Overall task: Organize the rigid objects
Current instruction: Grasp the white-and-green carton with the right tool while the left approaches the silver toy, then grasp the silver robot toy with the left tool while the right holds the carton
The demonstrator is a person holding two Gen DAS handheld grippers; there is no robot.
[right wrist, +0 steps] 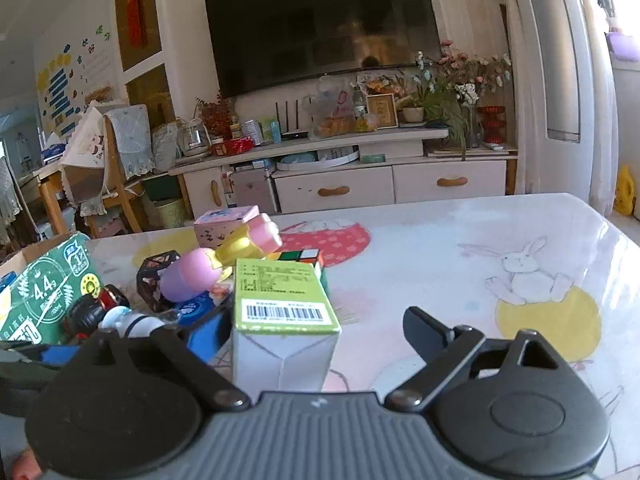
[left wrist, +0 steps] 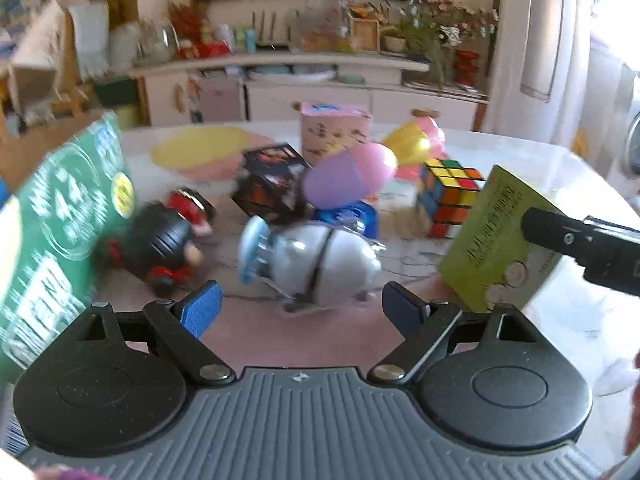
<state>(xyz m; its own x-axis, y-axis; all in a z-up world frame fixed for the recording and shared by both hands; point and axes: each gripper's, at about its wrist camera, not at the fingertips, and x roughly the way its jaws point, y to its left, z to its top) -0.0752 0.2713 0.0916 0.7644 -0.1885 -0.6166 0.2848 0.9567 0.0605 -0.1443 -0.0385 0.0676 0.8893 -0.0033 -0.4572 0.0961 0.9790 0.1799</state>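
My left gripper point(left wrist: 303, 309) is open, its blue pads spread wide. Just ahead of it a silver capsule toy point(left wrist: 320, 264) with a light blue cap lies on its side, untouched. A black and red toy figure point(left wrist: 160, 240) lies to its left. In the right wrist view my right gripper point(right wrist: 314, 334) is open around an upright yellow-green box point(right wrist: 285, 304). The box stands near the left pad, with a wide gap to the right finger point(right wrist: 424, 332). The same box point(left wrist: 496, 240) shows at the right of the left wrist view.
A green carton point(left wrist: 52, 232) stands at the left. Behind the capsule sit a black cube point(left wrist: 272, 184), a purple and pink egg point(left wrist: 348, 176), a Rubik's cube point(left wrist: 448, 196), a pink box point(left wrist: 336, 132) and a yellow toy point(left wrist: 412, 142). The rabbit-print tablecloth point(right wrist: 500, 248) stretches right.
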